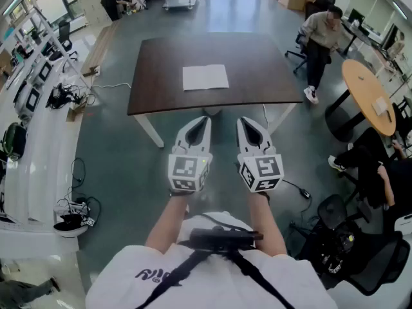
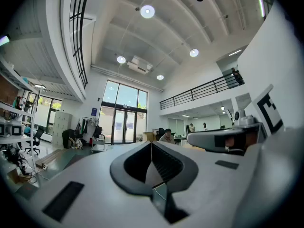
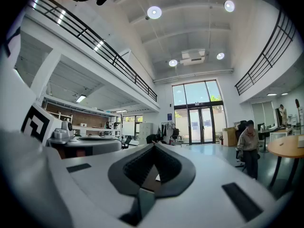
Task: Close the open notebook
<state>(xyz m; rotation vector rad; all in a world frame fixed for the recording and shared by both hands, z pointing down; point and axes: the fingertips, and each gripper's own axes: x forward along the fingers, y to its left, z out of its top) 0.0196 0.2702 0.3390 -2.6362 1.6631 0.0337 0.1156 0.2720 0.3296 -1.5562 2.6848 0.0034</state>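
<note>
Wearer: a person (image 1: 212, 269) is standing back from the table, forearms reaching toward 12 o'clock, one gripper in each hand.
Left gripper (image 1: 205, 119): it is pointing level, with its jaws meeting at the tips and nothing caught between them. The left gripper (image 2: 151, 143) is showing the same closed, empty tips in its own view.
Right gripper (image 1: 242, 120): it is riding just beside the left one, at its 3 o'clock, and also level. The right gripper (image 3: 154, 145) is likewise showing its jaws touching at the tips and holding nothing.
Gap: bare floor (image 1: 116, 147) is lying between both grippers and the table edge, so neither is touching anything.
Table (image 1: 161, 89): the dark top is sitting at 12 o'clock, its near edge facing the person.
Notebook (image 1: 205, 77): it is lying open and flat near the middle of the table, white pages up. It is at 12 o'clock from the left gripper, about 11 o'clock from the right, and well apart from both.
Long axis: it is running from 9 to 3 o'clock, across the line of approach. The centre fold is too faint to make out.
Nearer hand: the left gripper is lining up straight on the pages, and the right is sitting slightly off to the side.
Coming move: closing is not yet begun. It is likely calling for a step forward, then folding one half over the other along that 9-to-3 line.
Beyond: a round wooden table (image 1: 367, 95) is standing at 2 o'clock and a seated person (image 1: 320, 34) is sitting at 1 o'clock.
</note>
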